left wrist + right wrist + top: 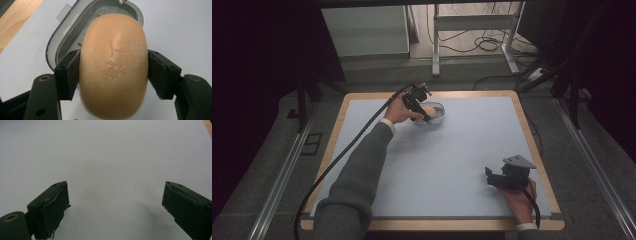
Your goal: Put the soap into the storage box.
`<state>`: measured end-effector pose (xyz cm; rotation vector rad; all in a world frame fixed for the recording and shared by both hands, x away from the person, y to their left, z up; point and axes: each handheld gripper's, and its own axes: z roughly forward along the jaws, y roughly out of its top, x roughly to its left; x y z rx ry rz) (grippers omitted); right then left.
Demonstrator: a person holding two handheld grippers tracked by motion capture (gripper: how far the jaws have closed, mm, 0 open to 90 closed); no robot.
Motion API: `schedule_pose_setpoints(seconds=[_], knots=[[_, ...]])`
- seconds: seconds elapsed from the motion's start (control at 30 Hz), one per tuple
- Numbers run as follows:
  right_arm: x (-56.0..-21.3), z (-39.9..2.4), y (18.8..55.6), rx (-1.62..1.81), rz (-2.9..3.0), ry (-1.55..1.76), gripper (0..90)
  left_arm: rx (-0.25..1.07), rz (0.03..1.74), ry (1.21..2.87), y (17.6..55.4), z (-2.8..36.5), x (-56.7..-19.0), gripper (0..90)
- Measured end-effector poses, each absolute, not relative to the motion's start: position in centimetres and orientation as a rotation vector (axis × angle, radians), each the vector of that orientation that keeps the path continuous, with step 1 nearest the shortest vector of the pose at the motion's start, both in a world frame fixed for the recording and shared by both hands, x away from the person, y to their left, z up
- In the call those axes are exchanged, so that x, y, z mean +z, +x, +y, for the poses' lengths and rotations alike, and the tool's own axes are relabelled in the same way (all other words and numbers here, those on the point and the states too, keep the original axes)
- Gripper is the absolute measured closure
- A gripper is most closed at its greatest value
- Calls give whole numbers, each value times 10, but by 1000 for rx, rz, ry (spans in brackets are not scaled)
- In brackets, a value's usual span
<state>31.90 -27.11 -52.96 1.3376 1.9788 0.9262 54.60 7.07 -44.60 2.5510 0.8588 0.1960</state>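
A peach-coloured bar of soap is sitting clamped between the two black jaws of the left gripper, pinched across its narrow sides with its stamped face turned toward the camera. It is hanging just above a grey oval soap dish whose hollow is showing behind it; whether the bar is touching the dish cannot be told. In the high view the left gripper is reaching over that dish at the far side of the counter, near its back edge. The right gripper is idling with its jaws spread wide over bare counter, well apart from the dish, near the front right corner.

The step looks like seating or lifting the soap at the dish. Doing it well likely means keeping the bar level and centred over the hollow, and moving it straight up or down so that the smooth sides are not slipping.
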Motion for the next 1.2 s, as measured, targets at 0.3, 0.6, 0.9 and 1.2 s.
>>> schedule_pose_setpoints(seconds=[0.3, 0.6, 0.9, 1.2], knots=[[-530, -270, 319, 917, 1974, 1333, 70, 195, 846, 2561, 557, 61, -449, 325], [-530, -270, 318, 916, 1975, 1330, 71, 185, 850, 2570, 560, 55, -452, 322], [-530, -270, 318, 914, 1975, 1328, 71, 193, 850, 2532, 554, 60, -445, 309], [-530, -270, 318, 910, 1974, 1325, 70, 219, 808, 2513, 536, 64, -432, 296]])
